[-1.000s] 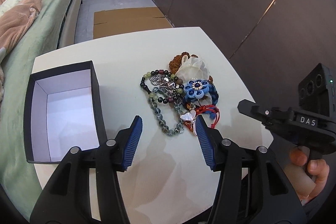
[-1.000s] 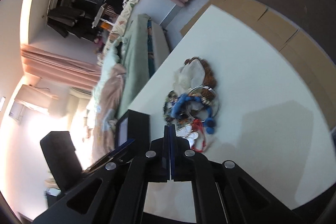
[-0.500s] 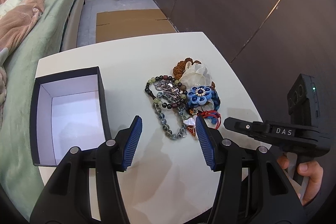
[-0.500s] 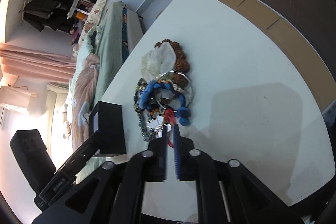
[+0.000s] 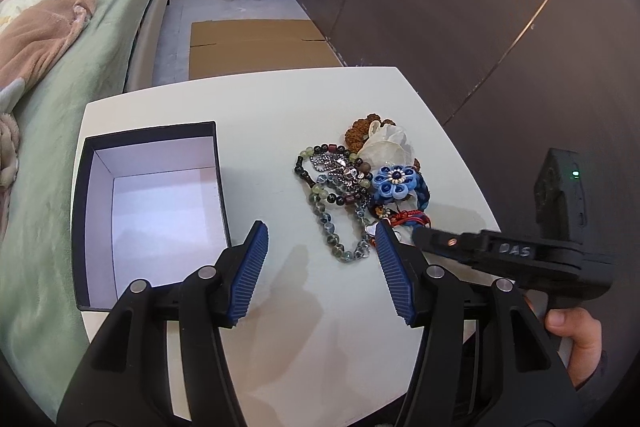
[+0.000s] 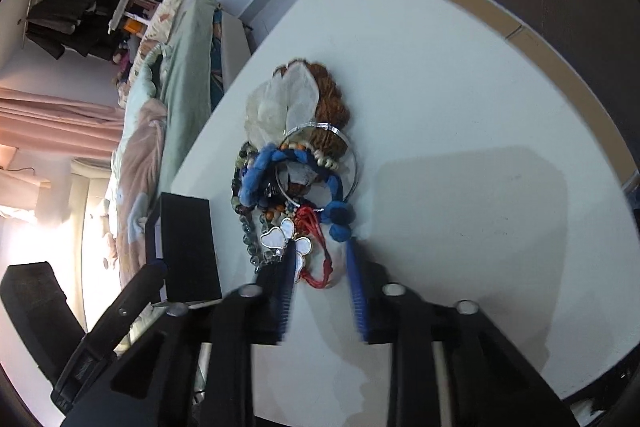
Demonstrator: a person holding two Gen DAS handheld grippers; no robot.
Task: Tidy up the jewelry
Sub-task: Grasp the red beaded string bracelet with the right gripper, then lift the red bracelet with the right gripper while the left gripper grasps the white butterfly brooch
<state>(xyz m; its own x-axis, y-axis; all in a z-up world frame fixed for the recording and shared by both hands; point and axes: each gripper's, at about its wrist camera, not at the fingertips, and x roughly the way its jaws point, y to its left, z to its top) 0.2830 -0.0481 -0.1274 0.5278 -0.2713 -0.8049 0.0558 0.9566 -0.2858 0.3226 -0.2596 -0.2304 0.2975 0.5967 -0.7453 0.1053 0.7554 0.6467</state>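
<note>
A tangled pile of jewelry (image 5: 360,179) lies on the white table (image 5: 280,99): bead strands, a blue flower piece (image 5: 394,182), a red cord and a white butterfly pendant (image 6: 280,239). An open black box (image 5: 156,203) with a white inside stands to its left. My left gripper (image 5: 320,267) is open and empty, just short of the bead strand. My right gripper (image 6: 320,283) is open, its fingers either side of the red cord (image 6: 316,267) at the pile's near edge. It also shows in the left wrist view (image 5: 424,237).
A bed with a green cover (image 5: 60,67) runs along the table's left side. Flattened cardboard (image 5: 256,43) lies on the floor beyond the table. A dark wall (image 5: 460,7) stands to the right. The box (image 6: 188,247) shows left of the pile in the right wrist view.
My right gripper has opened from shut and moved in to the pile's near edge. My left gripper has drawn back a little and stayed open.
</note>
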